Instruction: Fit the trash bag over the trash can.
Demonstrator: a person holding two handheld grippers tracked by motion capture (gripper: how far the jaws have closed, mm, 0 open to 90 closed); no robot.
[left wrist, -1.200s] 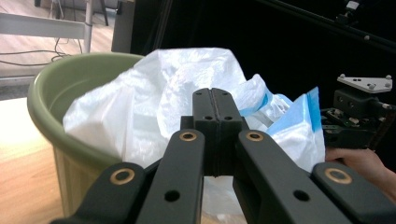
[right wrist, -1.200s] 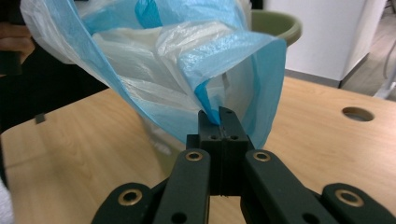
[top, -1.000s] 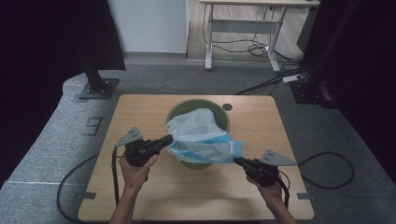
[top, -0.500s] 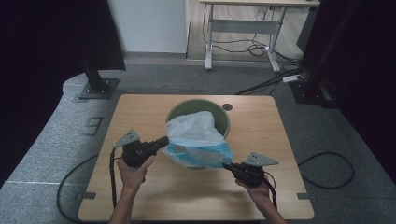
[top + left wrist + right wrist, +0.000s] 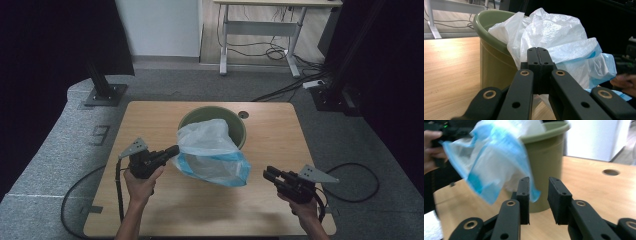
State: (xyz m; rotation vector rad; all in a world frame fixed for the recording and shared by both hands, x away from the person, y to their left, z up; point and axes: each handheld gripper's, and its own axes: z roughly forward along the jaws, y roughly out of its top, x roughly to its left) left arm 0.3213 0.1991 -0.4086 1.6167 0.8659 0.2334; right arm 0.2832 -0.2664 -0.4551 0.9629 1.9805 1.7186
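With our left hand-held gripper (image 5: 172, 150) clamped on the bag's (image 5: 212, 152) edge beside the bin (image 5: 239, 127), our right hand-held gripper (image 5: 267, 174) has just opened, let the bag's far corner go and drawn away empty, so the bag, half in the bin, needs regrasping.
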